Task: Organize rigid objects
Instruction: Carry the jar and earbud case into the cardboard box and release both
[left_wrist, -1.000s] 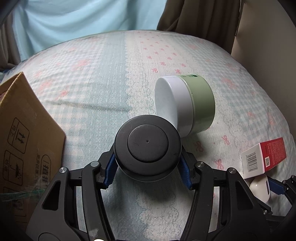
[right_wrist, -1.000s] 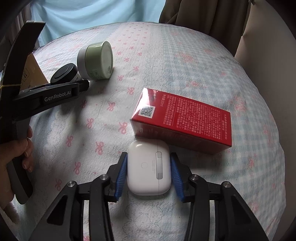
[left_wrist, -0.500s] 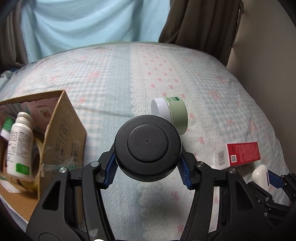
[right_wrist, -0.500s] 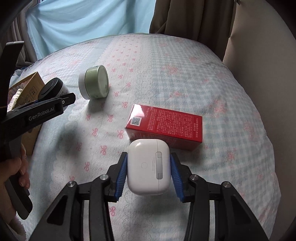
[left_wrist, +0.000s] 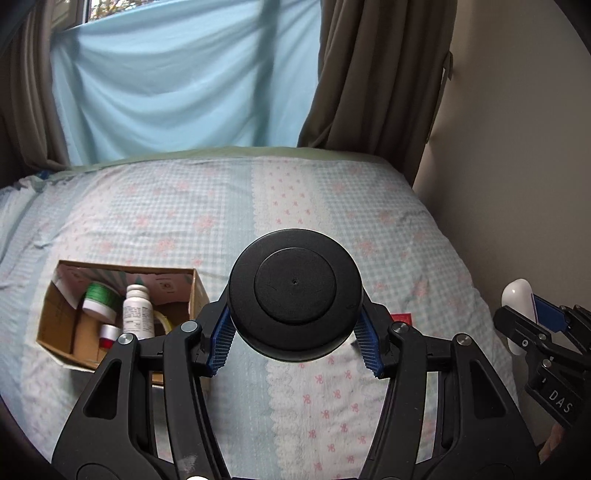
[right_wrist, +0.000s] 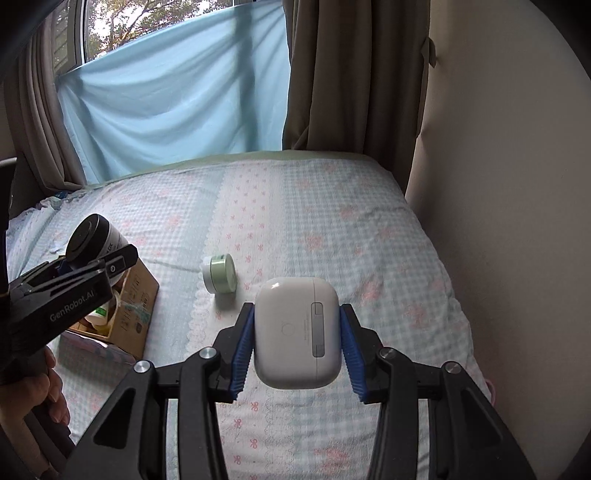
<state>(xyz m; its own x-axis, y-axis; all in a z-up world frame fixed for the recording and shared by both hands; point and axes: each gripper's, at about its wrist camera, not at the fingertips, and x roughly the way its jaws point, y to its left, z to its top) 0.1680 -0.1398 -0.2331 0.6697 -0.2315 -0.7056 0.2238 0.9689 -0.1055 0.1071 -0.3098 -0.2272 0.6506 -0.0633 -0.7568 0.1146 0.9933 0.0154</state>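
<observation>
Jaws clamped on both sides: the left gripper (left_wrist: 294, 338) squeezes a round black-lidded jar (left_wrist: 294, 299) between its blue pads, held up over the checked blue-and-pink bedspread (left_wrist: 166, 221), and the right gripper (right_wrist: 296, 345) pinches a glossy white earbud case (right_wrist: 297, 332) at centre frame. At lower left of the left view sits an open brown cardboard box (left_wrist: 197, 291) with a white pill bottle (left_wrist: 137, 312) inside. A pale green round jar (right_wrist: 220, 274) lies on its side, centre-left in the right view.
</observation>
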